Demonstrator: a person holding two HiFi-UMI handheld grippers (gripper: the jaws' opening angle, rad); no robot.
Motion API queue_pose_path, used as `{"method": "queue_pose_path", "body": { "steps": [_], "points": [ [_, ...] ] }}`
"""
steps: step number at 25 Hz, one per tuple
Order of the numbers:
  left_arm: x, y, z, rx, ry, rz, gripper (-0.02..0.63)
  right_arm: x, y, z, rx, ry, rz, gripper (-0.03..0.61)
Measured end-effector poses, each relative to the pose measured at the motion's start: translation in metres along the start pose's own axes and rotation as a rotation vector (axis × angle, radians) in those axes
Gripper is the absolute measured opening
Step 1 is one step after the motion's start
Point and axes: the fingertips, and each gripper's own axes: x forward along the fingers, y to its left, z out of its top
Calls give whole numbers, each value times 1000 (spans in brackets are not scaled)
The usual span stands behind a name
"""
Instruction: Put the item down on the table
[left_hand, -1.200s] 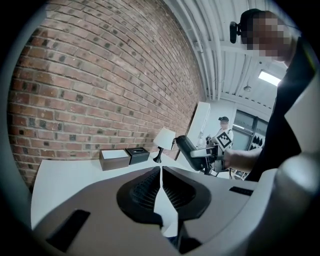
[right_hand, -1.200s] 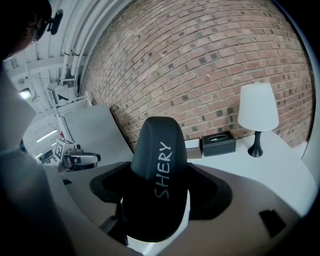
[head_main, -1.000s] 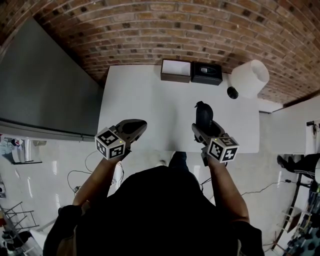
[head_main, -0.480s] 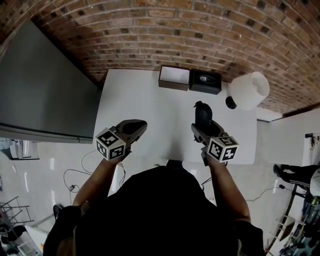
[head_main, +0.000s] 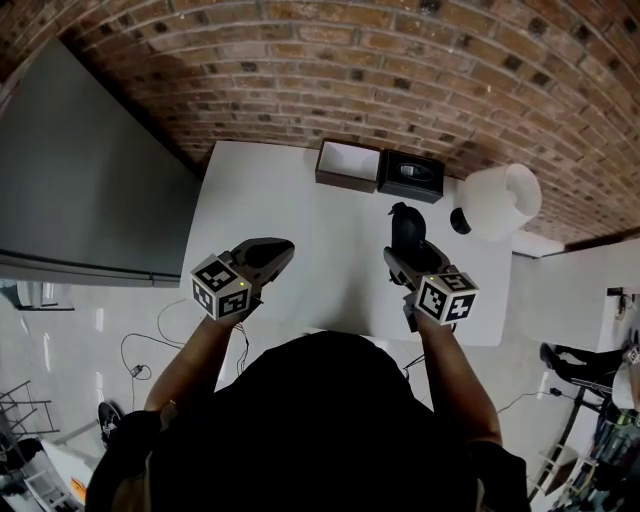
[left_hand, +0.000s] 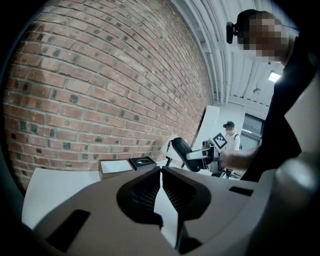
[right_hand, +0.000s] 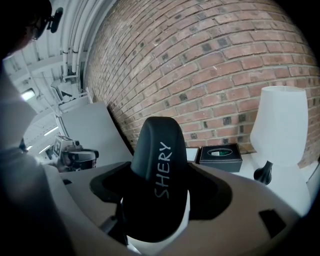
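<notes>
Our right gripper (right_hand: 158, 202) is clamped on the black case (right_hand: 160, 160) lettered SHERY, holding it upright above the white worktop (head_main: 300, 215). Our left gripper (left_hand: 161, 196) hangs alongside, jaws together and empty. If we let go before the case touches down, we judge it could topple toward the near edge.

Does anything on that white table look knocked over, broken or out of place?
Nothing stands out. The lamp stands upright at the table's far right corner, the brown box and black box sit side by side, and the right tool holds the black case.
</notes>
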Motion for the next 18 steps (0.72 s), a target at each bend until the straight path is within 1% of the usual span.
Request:
{"method": "queue_pose_path", "body": {
  "steps": [4, 8, 18],
  "points": [
    [7, 9, 3, -6, -2, 14, 31, 6, -8, 9, -14, 1, 5, 357],
    [13, 16, 5, -15, -7, 27, 31, 13, -11, 19, -74, 7, 5, 357],
    [27, 25, 11, -25, -16, 34, 31, 24, -23, 29, -55, 17, 18, 357]
  ]
}}
